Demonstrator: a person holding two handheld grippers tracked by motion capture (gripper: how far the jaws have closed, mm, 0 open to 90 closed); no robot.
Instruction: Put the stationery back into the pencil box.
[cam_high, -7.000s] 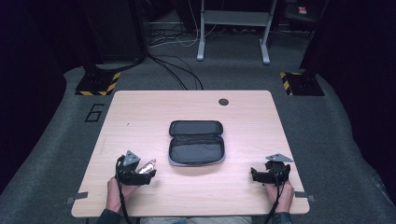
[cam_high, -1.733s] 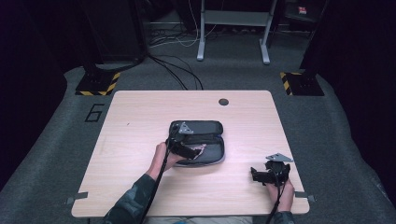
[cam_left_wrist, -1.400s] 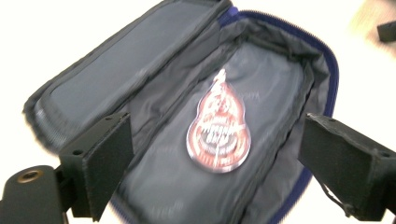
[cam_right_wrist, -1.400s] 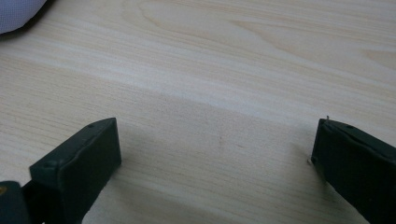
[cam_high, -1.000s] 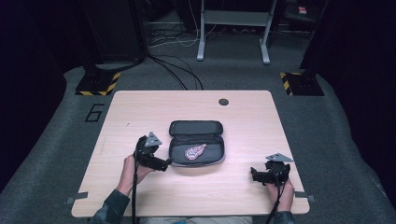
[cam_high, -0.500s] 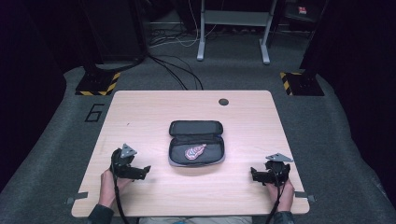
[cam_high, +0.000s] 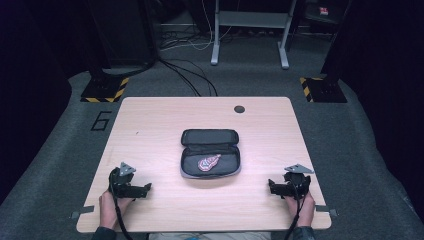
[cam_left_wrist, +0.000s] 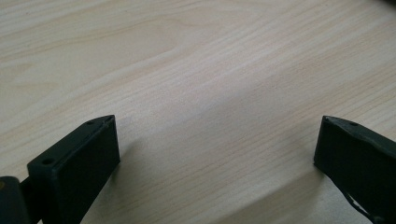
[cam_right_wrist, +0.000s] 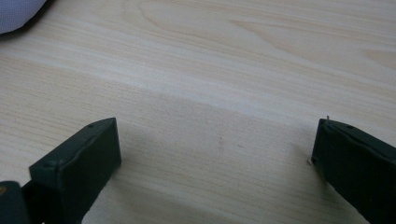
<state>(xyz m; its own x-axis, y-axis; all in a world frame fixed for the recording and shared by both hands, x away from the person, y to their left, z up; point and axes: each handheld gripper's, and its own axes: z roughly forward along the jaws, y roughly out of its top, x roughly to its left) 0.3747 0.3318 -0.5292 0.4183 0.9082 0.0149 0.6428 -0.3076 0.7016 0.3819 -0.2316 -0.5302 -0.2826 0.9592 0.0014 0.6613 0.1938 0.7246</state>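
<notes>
A dark zip case lies open at the middle of the wooden table. In its near half sits a small pink and silver object. My left gripper rests near the table's front left, held by a hand, well apart from the case. Its jaws stand wide open over bare wood in the left gripper view. My right gripper rests at the front right, also in a hand. The right gripper view shows it open with nothing between the jaws, and a pale edge of the case at top left.
A small dark round grommet is set into the far edge of the table. Beyond the table are a metal desk frame, cables on the grey carpet, and two black and yellow striped bases. A "6" is marked on the floor at left.
My left gripper carried the pink and silver object into the case, let it go, then drew back to the front left of the table. The right gripper stayed still.
</notes>
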